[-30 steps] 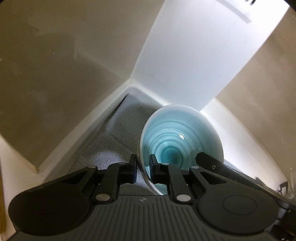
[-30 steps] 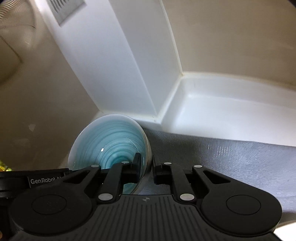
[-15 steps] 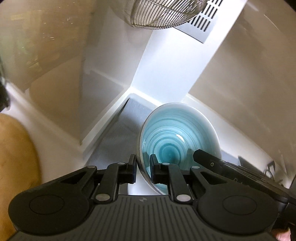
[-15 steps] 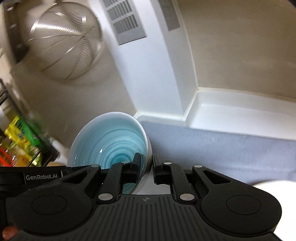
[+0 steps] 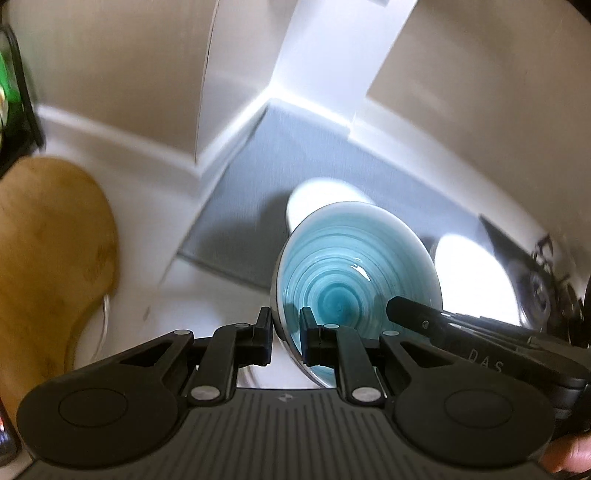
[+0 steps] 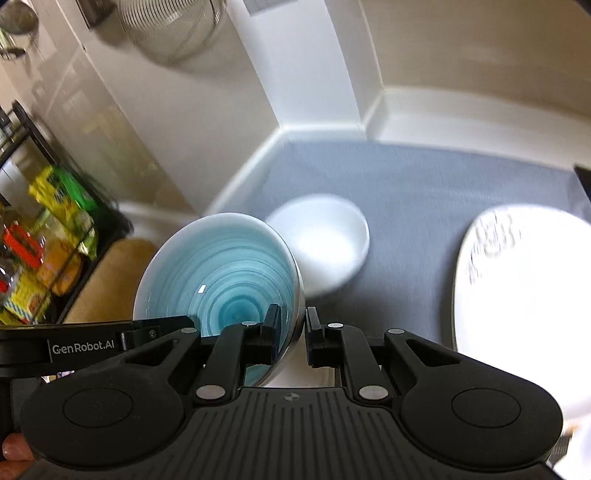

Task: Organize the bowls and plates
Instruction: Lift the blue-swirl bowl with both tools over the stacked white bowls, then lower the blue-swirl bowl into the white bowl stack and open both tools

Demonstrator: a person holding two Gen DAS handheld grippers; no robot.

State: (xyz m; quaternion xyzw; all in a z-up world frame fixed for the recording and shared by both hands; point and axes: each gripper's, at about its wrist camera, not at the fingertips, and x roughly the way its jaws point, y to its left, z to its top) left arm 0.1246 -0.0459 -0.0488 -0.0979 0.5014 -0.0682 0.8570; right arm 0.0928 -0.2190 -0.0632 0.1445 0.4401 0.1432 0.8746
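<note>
Both grippers hold one blue-glazed bowl by opposite rims. In the left wrist view the blue bowl point(image 5: 351, 280) stands tilted, my left gripper point(image 5: 287, 332) shut on its near rim, and the right gripper's finger reaches in from the right. In the right wrist view the blue bowl point(image 6: 221, 280) is clamped at its right rim by my right gripper point(image 6: 293, 334). A white bowl point(image 6: 325, 240) sits on the grey mat point(image 6: 424, 192) just beyond; it also shows in the left wrist view point(image 5: 321, 195). A white plate point(image 6: 524, 288) lies on the mat at right.
White wall corner and ledge point(image 6: 317, 122) border the mat at the back. A wooden board point(image 5: 48, 251) lies at left. A black rack with colourful packets point(image 6: 44, 236) stands far left. A metal strainer point(image 6: 173, 26) hangs above.
Both grippers, still holding the blue bowl, have pulled back and tilted down from the wall corner. The white bowl, white plate and wooden board have come into view.
</note>
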